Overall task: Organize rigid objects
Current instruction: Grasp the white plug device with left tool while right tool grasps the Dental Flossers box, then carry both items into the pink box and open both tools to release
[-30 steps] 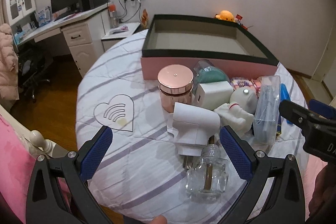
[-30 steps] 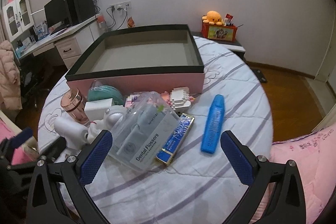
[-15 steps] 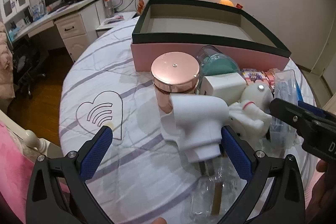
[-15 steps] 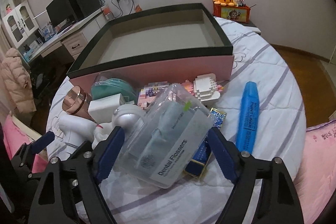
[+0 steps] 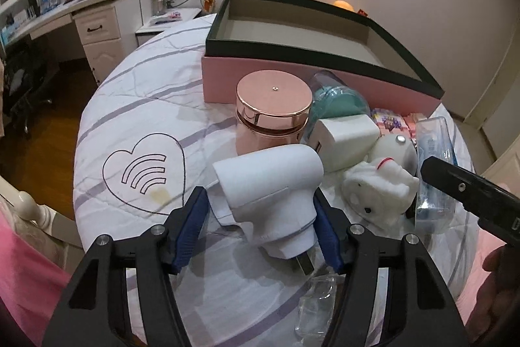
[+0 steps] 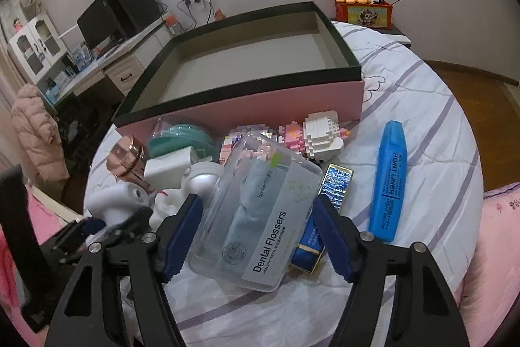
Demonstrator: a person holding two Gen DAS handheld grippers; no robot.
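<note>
The white plug-in device (image 5: 273, 194) lies on the near part of the quilted table (image 5: 136, 106), just near of the rose-gold jar (image 5: 271, 113); it looks like hard, smooth, light plastic, rounded on top and so apt to slip; the flatter flanks of its lower body, above the metal prongs, seem the safest hold. The left gripper (image 5: 258, 226) brackets it, jaws narrowed to either flank; whether the pads touch I cannot tell. To the right, the clear dental flossers box (image 6: 260, 213) sits tilted on the pile; stiff, light, slick-walled; best taken across its long sides. The right gripper (image 6: 258, 236) straddles it likewise. A second ago both grippers stood wide open and farther back; both have since advanced and narrowed. The pink box (image 6: 247, 106) beyond holds nothing visible.
</note>
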